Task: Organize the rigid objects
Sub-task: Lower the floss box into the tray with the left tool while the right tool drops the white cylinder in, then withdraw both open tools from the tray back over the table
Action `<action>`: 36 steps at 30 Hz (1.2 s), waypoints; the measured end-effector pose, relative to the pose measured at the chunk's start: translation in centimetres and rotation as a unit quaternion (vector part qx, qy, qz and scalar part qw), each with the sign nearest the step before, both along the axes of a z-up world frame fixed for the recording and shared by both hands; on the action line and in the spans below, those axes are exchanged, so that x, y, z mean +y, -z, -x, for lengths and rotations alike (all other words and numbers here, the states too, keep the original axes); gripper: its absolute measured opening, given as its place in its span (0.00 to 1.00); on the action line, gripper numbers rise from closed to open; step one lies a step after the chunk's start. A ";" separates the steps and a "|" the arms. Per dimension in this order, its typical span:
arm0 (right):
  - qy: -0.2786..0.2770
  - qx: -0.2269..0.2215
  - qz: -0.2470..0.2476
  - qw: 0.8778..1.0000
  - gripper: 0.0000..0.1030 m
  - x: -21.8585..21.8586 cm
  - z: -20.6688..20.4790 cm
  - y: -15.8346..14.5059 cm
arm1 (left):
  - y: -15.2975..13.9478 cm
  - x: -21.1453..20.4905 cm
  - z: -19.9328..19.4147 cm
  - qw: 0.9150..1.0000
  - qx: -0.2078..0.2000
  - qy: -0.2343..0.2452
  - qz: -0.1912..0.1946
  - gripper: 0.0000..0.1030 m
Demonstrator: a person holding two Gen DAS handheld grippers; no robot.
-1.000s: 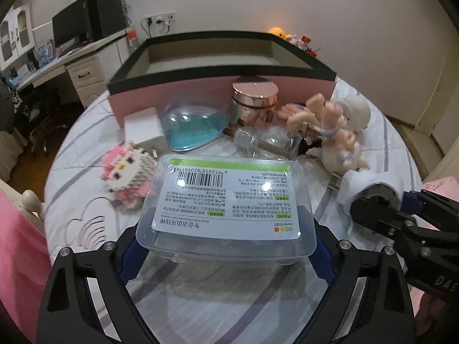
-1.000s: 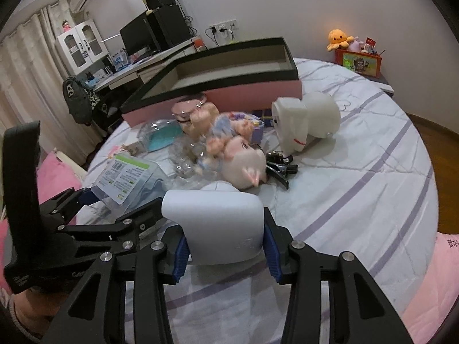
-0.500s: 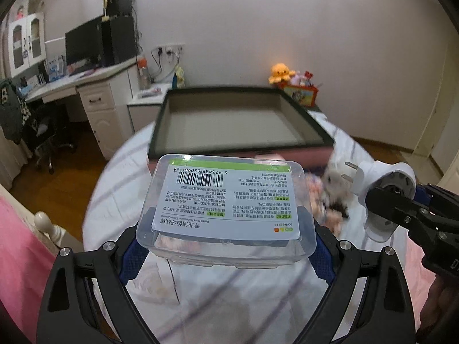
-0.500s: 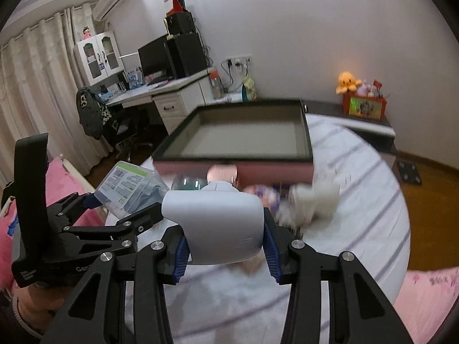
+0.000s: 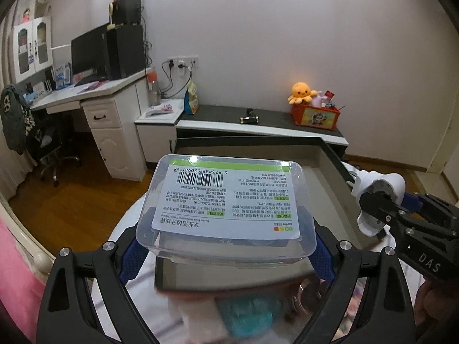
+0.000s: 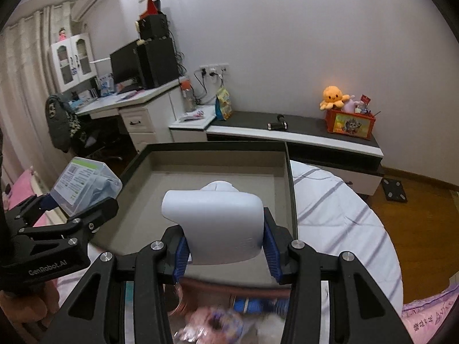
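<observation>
Two grippers, each carrying one object above one open storage box (image 6: 218,177) with a dark rim and pale floor; the box lies on a round bed with a striped white sheet (image 6: 338,215).

The left gripper (image 5: 226,246) has its jaws set wide, blue pads pressed against the two short sides of a clear plastic box (image 5: 226,206) with a green-and-white barcode label on its lid; this box hangs over the near left part of the storage box. The right gripper (image 6: 226,246) has its jaws about a third apart, clamped on a white plug adapter (image 6: 221,223), which is held over the near middle of the storage box.

The left wrist view alone shows the adapter's rounded front end with its prongs. The right wrist view alone shows the box's whole floor, and a hand (image 6: 28,306) grasping the left gripper's handle. Blurred small items lie on the bed below both grippers.

Both grippers point forward and downward, side by side.
</observation>
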State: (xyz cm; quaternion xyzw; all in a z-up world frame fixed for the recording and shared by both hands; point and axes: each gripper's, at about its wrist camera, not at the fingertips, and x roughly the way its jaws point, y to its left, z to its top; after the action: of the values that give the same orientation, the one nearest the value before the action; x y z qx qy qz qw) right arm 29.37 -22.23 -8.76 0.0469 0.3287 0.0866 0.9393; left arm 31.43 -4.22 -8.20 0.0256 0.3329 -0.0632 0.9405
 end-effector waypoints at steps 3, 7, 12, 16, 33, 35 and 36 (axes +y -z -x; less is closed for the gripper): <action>0.004 0.014 0.003 1.000 0.44 0.1 -1.8 1.0 | 1.1 -0.2 -1.9 1.000 0.014 -0.001 -0.002 0.91; 0.004 0.033 0.010 0.999 0.44 0.3 -3.4 2.1 | 2.4 -0.6 -3.8 0.999 0.036 0.001 -0.003 0.91; 0.008 0.041 0.011 0.999 0.57 0.4 -4.0 2.8 | 3.1 -0.9 -4.4 0.999 0.047 -0.003 -0.008 0.93; 0.015 0.027 0.011 0.999 0.81 0.8 -3.5 2.0 | 2.2 -0.7 -3.3 1.000 0.026 -0.010 -0.011 1.00; 0.032 -0.046 -0.011 0.998 0.84 0.8 5.9 -4.1 | -3.1 3.3 7.6 0.999 -0.035 -0.035 0.020 1.00; 0.034 -0.053 -0.010 0.998 0.84 0.9 7.4 -4.8 | -3.5 3.8 8.7 0.998 -0.039 -0.037 0.022 1.00; 0.035 -0.058 -0.009 0.998 0.84 1.0 8.3 -5.1 | -3.6 4.1 9.6 0.998 -0.041 -0.038 0.023 1.00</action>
State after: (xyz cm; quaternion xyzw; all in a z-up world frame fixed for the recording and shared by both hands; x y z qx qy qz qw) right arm 21.07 -21.27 -3.62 0.0615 0.2715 0.0596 0.9586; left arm 21.84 -0.15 -4.57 -0.0063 0.2928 -0.0342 0.9555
